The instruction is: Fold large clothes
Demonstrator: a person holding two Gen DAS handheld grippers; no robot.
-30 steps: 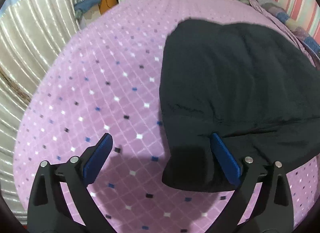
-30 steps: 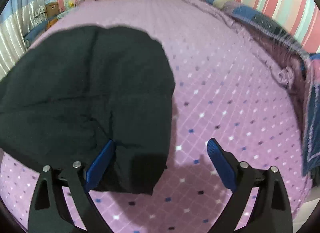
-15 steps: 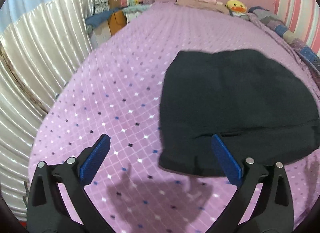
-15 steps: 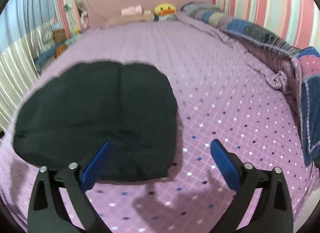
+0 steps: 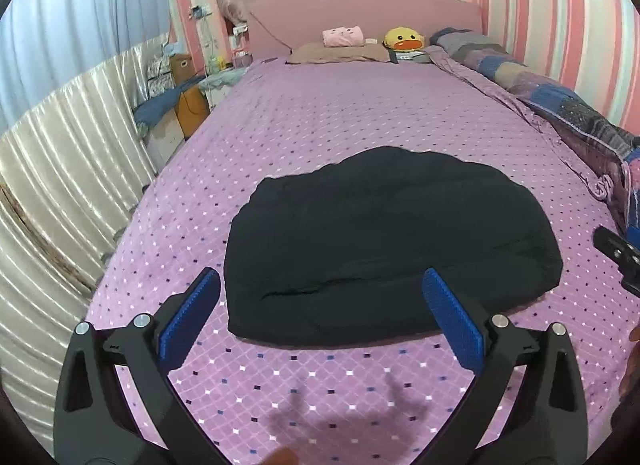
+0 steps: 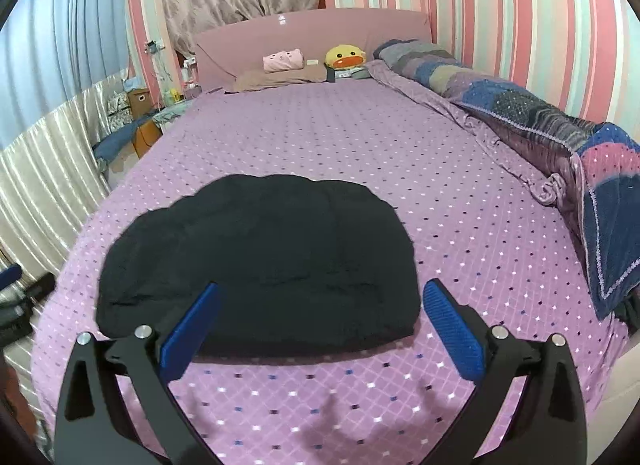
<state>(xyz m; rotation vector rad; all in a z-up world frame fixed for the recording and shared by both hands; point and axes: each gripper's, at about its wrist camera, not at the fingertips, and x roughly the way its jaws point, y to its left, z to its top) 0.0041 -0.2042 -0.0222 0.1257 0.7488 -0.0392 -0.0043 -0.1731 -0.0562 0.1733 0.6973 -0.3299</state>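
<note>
A folded black garment [image 5: 384, 241] lies flat near the foot of a bed under a purple diamond-print bedspread [image 6: 360, 137], just beyond the blue-padded fingers of both tools. The left gripper [image 5: 320, 315] hovers with fingers spread wide, nothing between them; the right gripper [image 6: 320, 321] is likewise spread and empty, its jaws having just finished opening. Bare bedspread runs around every edge of the garment, with the widest open stretch ahead of the fingers toward the pink headboard [image 5: 360, 21]. Right of the fingers a rolled patchwork quilt [image 6: 520, 105] lines the striped wall; left of them the bed edge drops beside a pale pleated curtain [image 5: 60, 169]. No legible writing or labels appear.
</note>
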